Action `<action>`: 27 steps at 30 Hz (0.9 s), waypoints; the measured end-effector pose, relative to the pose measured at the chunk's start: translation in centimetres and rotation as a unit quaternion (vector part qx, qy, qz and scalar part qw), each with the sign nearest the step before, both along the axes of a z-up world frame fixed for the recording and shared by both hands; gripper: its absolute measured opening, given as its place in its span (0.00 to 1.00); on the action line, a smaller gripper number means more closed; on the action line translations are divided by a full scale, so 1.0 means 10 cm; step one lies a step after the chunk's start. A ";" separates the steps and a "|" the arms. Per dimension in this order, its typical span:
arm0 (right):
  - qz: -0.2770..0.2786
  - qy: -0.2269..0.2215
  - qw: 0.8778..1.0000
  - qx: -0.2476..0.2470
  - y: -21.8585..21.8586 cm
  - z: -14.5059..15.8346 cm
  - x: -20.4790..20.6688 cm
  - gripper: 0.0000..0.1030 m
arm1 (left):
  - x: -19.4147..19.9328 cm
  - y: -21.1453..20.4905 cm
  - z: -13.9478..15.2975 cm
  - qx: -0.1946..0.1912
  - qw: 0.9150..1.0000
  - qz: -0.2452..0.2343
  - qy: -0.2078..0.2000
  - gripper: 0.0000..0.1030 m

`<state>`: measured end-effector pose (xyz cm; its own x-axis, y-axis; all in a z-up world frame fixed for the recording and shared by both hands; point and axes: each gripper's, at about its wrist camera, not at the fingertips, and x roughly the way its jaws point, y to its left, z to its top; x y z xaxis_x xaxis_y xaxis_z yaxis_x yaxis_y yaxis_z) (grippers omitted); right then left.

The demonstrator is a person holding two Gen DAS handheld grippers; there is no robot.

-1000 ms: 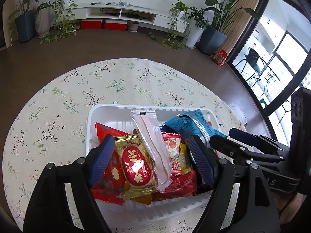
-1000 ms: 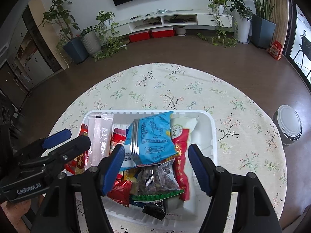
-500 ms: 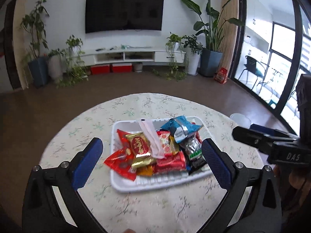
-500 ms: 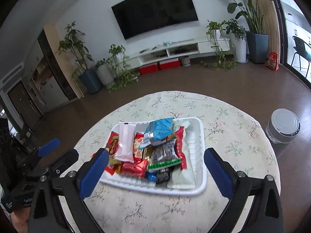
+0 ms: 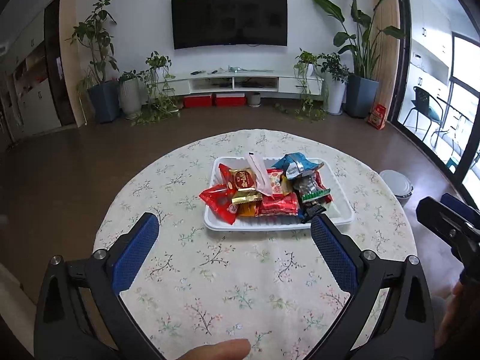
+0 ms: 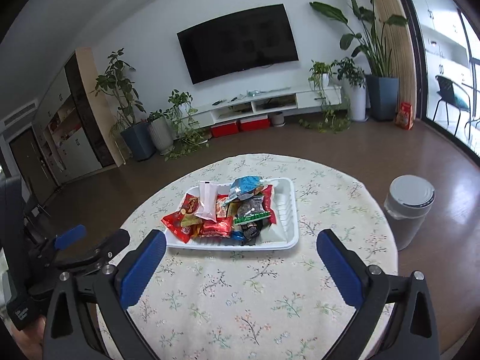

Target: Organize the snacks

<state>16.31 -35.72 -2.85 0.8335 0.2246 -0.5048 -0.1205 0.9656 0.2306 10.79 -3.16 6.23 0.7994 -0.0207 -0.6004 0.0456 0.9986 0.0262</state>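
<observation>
Left gripper [image 5: 234,240]: black plastic frame, two angled arms, each tipped with a blue cross-hatched pad [image 5: 135,253]; one silver screw head at each arm joint and one farther out on each side. Bare skin of a fingertip [image 5: 222,348] below the frame.

Right gripper [image 6: 240,258]: same black frame, blue textured pads [image 6: 339,268], silver screws. Small white lettering on the left unit's black body, illegible.

We see a matt floral cloth [image 5: 240,270] over the round table, a smooth white plastic tray [image 5: 277,226] with ribbed walls, glossy foil snack wrappers [image 5: 277,205], knurled blue pads [image 6: 144,267] on matt black fingers, and a polished brown floor [image 6: 375,150].
</observation>
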 end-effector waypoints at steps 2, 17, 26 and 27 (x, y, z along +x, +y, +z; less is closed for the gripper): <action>-0.001 -0.002 1.000 -0.005 0.02 0.00 -0.07 1.00 | -0.04 0.00 0.00 -0.010 1.000 -0.004 0.006 1.00; -0.008 0.004 0.999 -0.041 0.21 -0.09 -0.31 1.00 | -0.17 0.02 -0.07 -0.025 0.999 -0.009 0.027 1.00; -0.012 0.011 0.999 -0.046 0.23 -0.16 -0.35 1.00 | -0.14 0.06 -0.15 -0.027 0.999 -0.006 0.038 1.00; -0.012 0.011 0.999 -0.046 0.23 -0.16 -0.36 1.00 | -0.15 0.05 -0.15 -0.027 0.999 -0.006 0.038 1.00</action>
<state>12.73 -33.42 -4.44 0.8265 0.1561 -0.5408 -0.0929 0.9854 0.1424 9.30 -2.62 4.76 0.7516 -0.0635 -0.6566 0.0567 0.9979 -0.0315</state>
